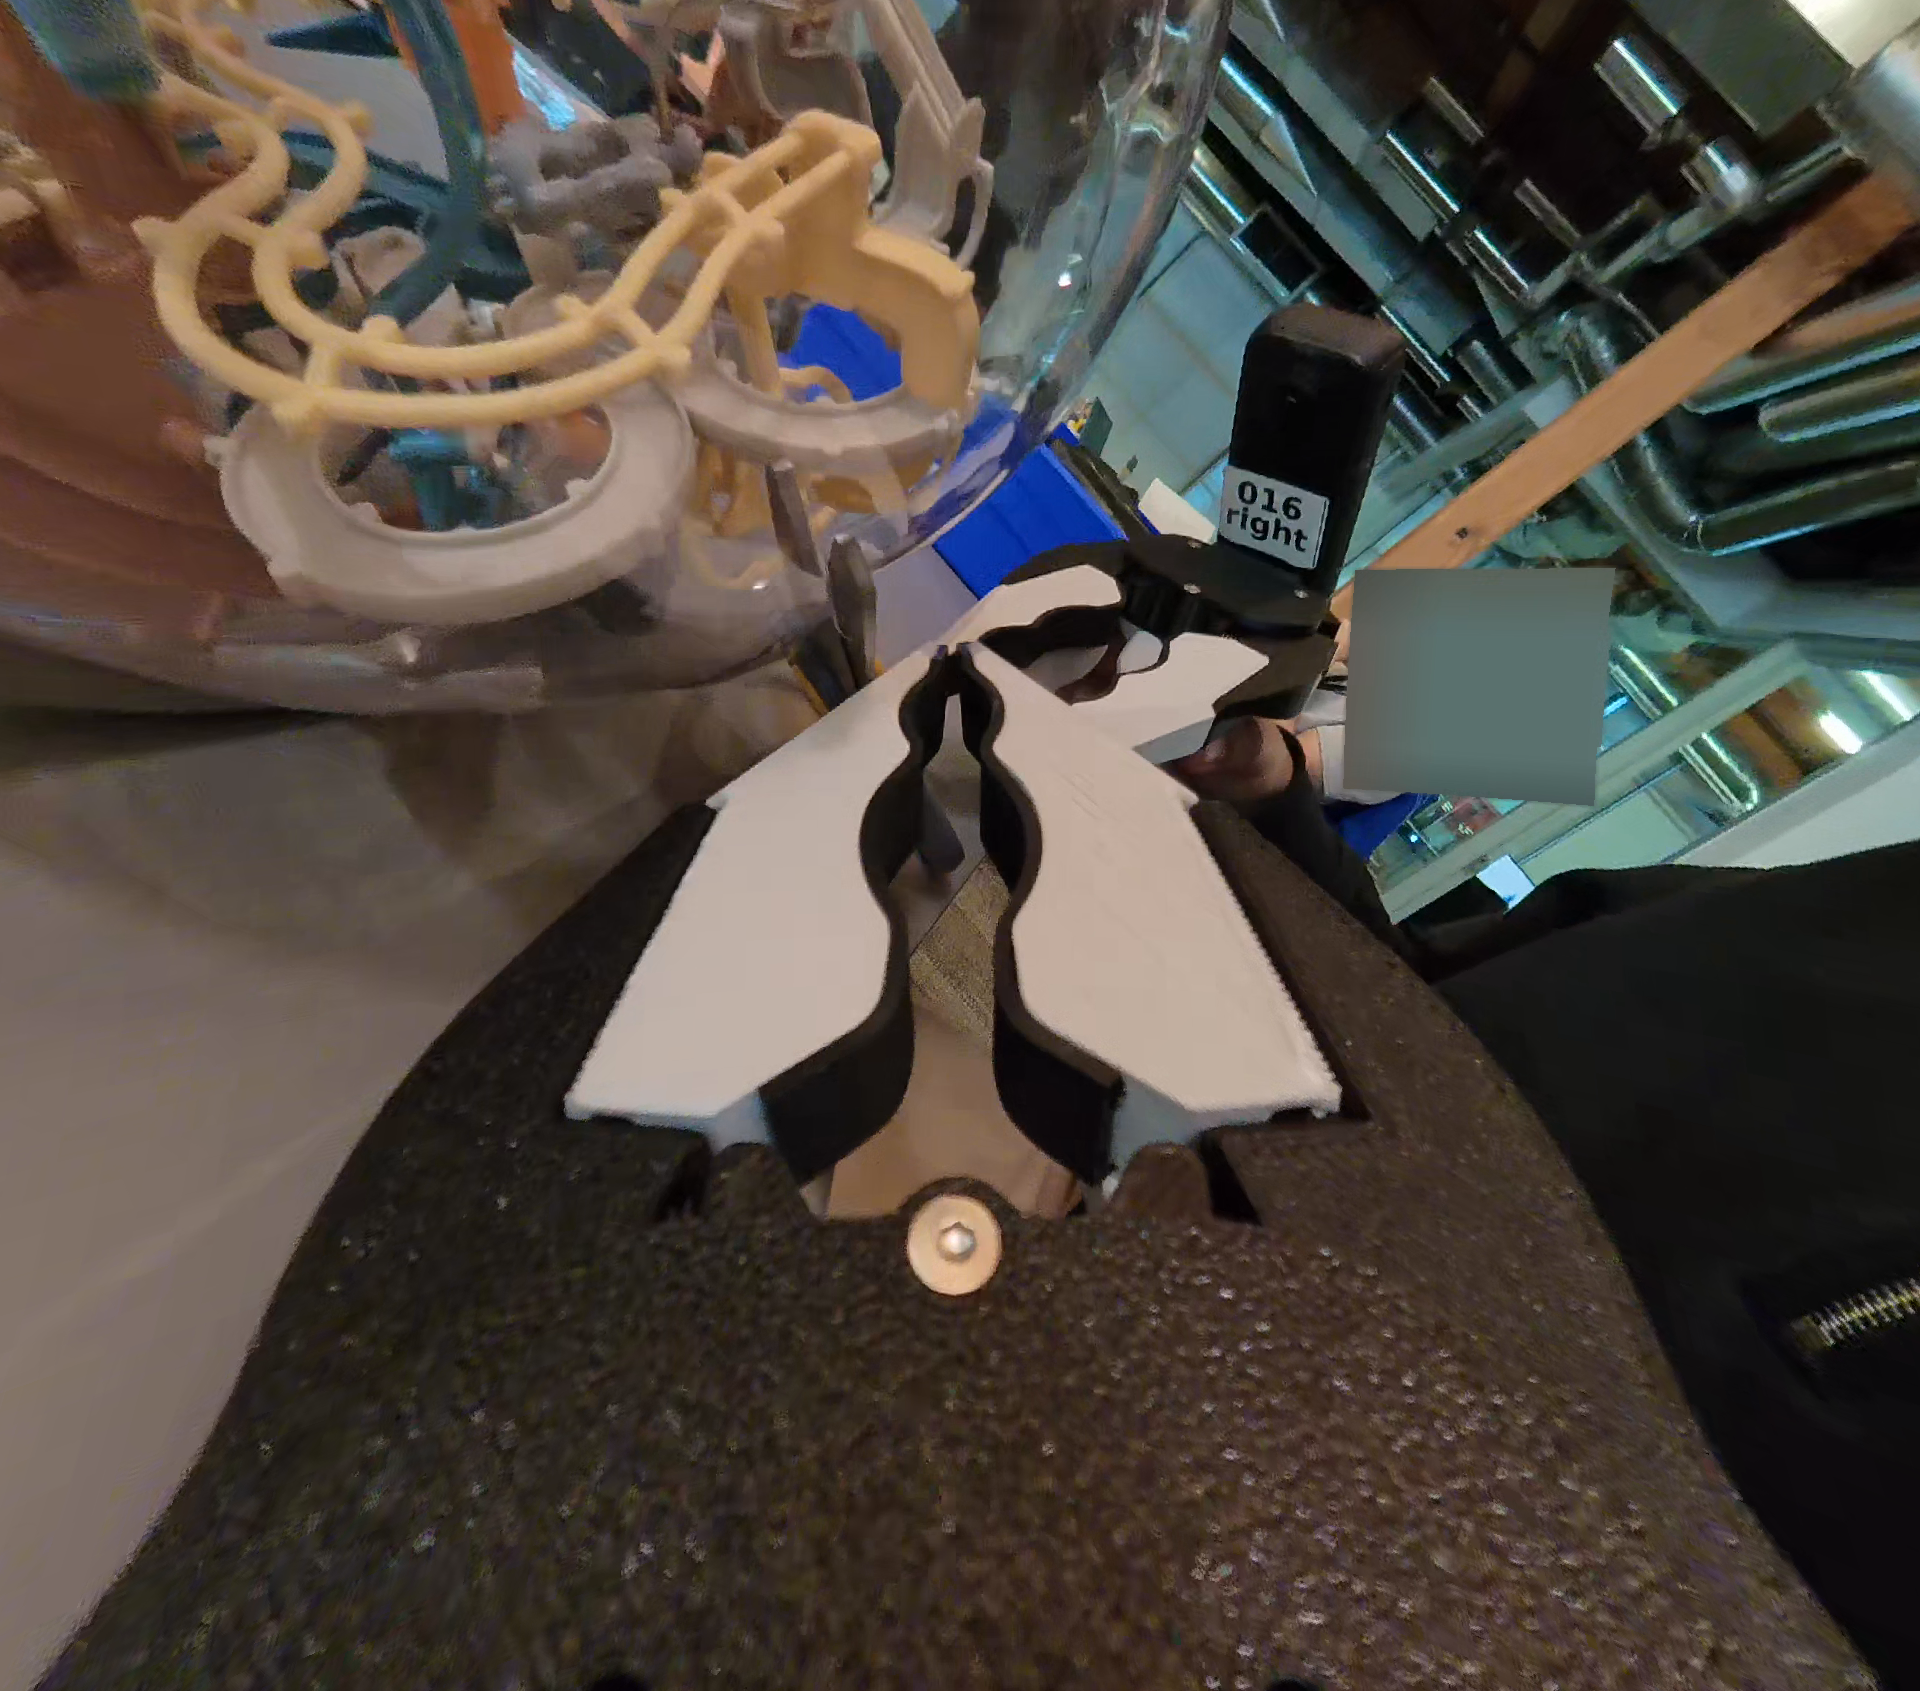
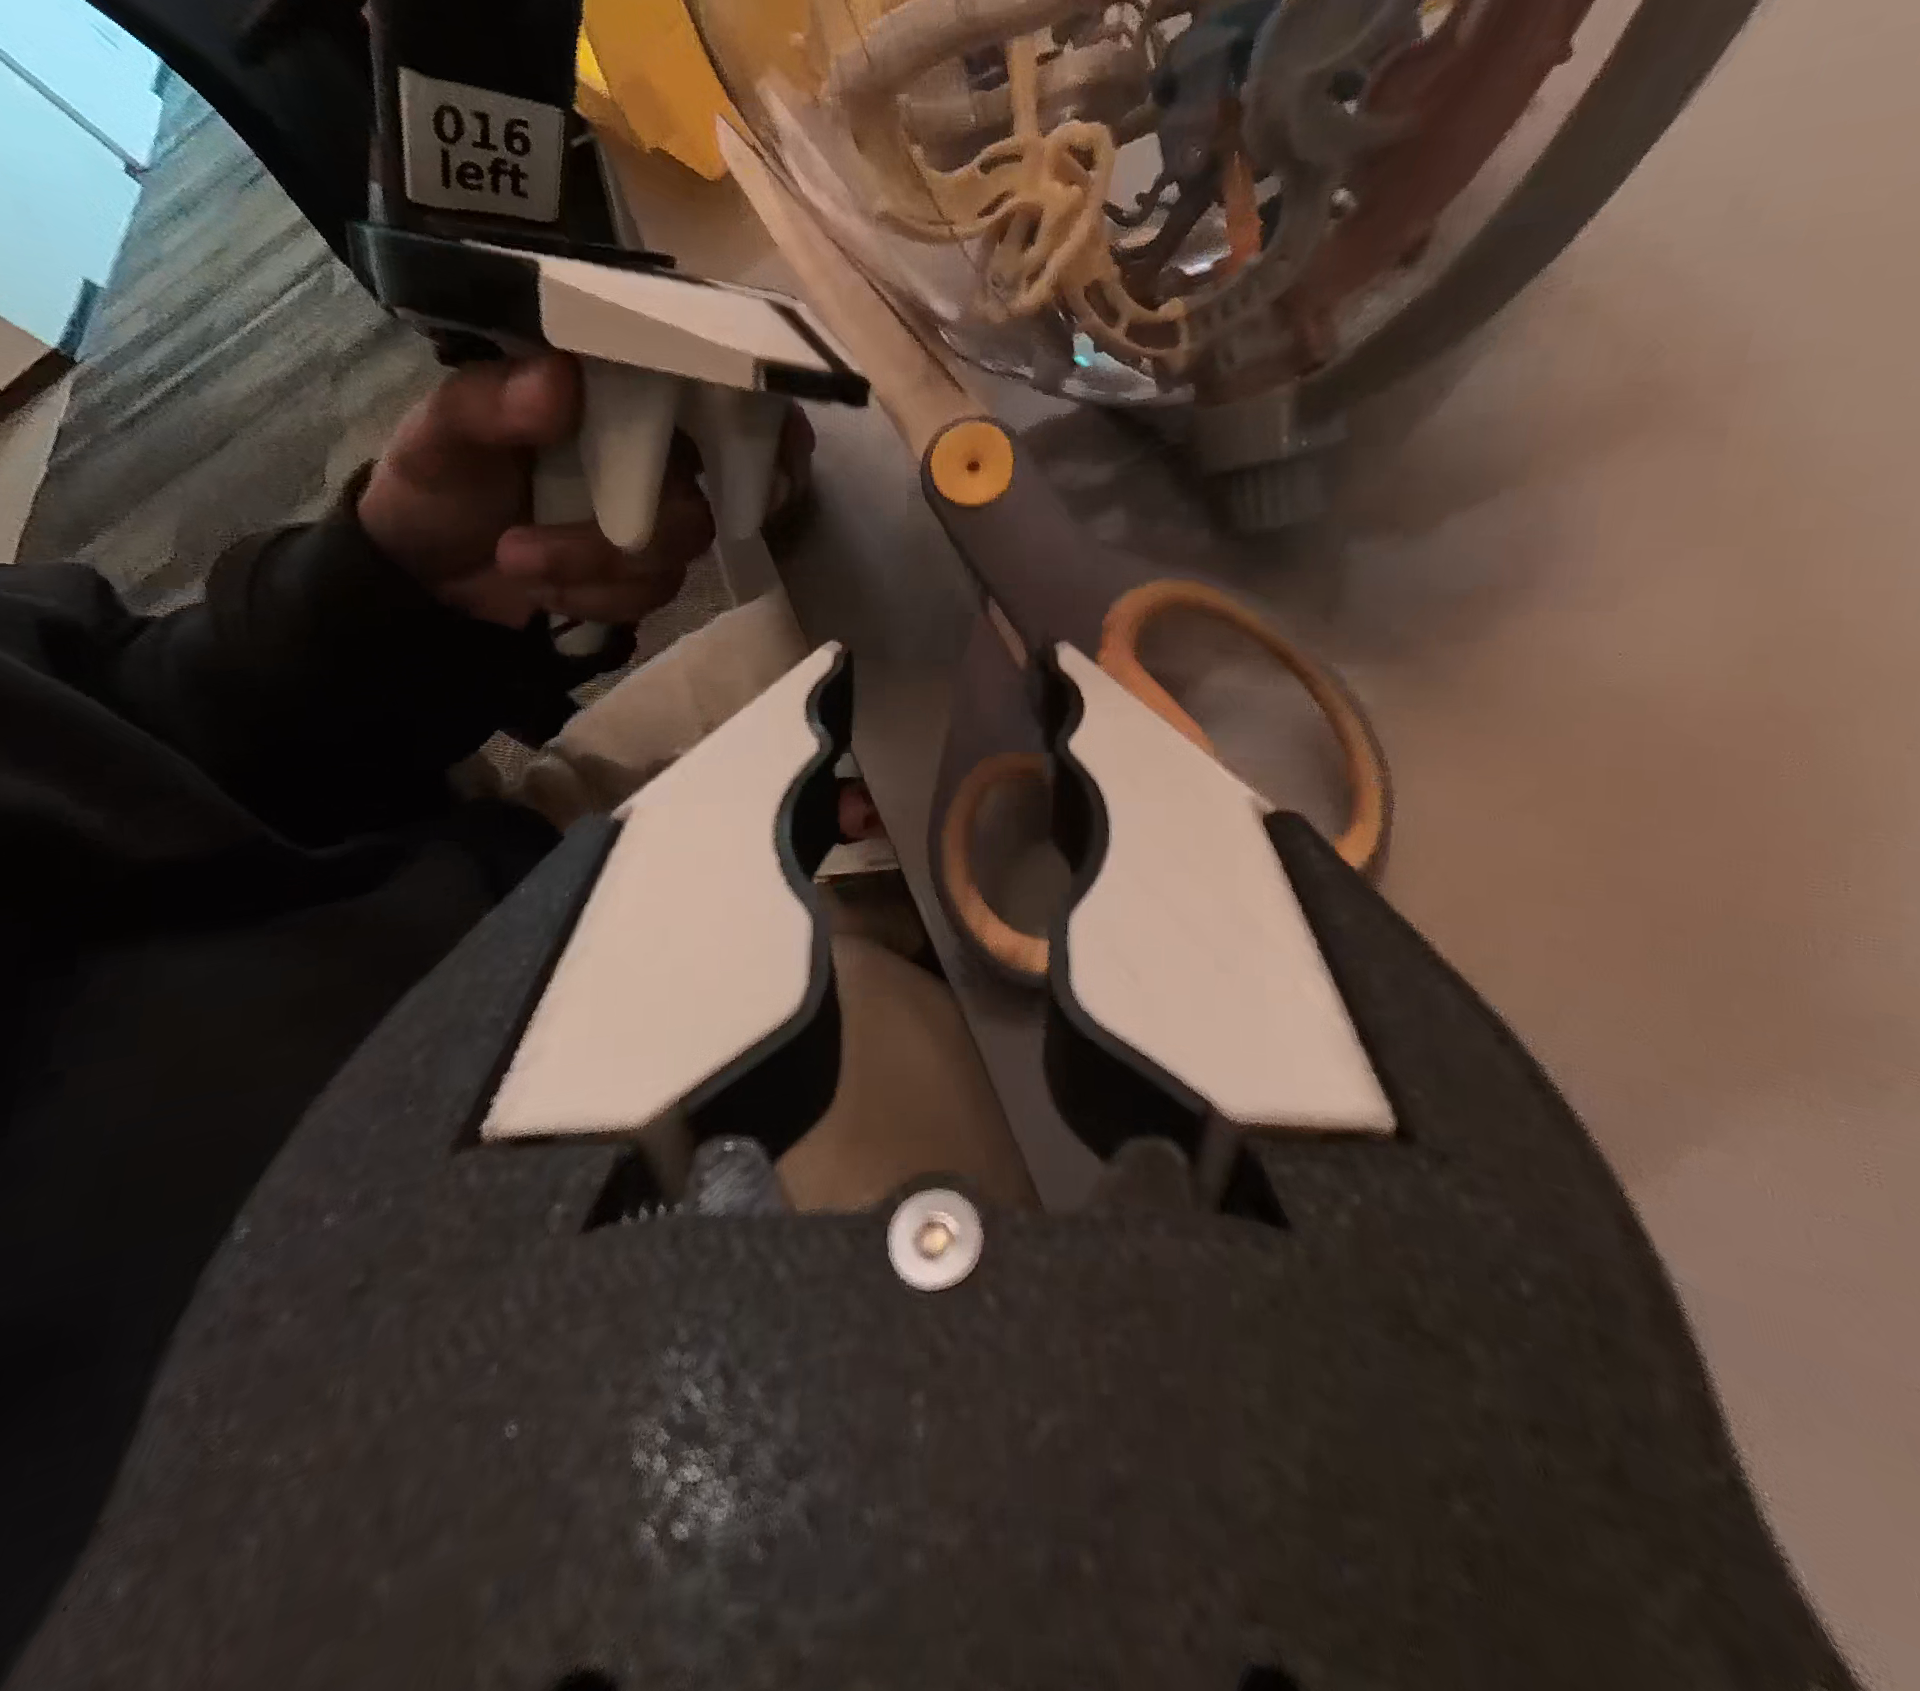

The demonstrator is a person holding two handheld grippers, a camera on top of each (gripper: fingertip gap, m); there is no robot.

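A pair of scissors [image 2: 1003, 566] with grey and orange handles lies at the table's edge beside a clear plastic sphere [image 2: 1195, 135] filled with coloured maze tracks. My left gripper [image 1: 951, 662] is shut on the scissors' blade [image 1: 854, 602], which pokes out past its tips. The right wrist view shows it [image 2: 826, 382] gripping the blade next to the sphere. My right gripper [image 2: 945, 675] is open, with the scissors' handle shaft between its fingers and the orange loops under its right finger [image 2: 1164, 862]. It also shows in the left wrist view [image 1: 1049, 654], just behind my left fingertips.
The sphere [image 1: 623, 239] stands on a small grey foot [image 2: 1273, 478] on the pale table [image 1: 208, 966]. A blue bin [image 1: 1029, 509] and a yellow bin [image 2: 623, 31] stand behind it. A person's dark sleeves are close by. The grippers' ends are close to 5 cm from one another.
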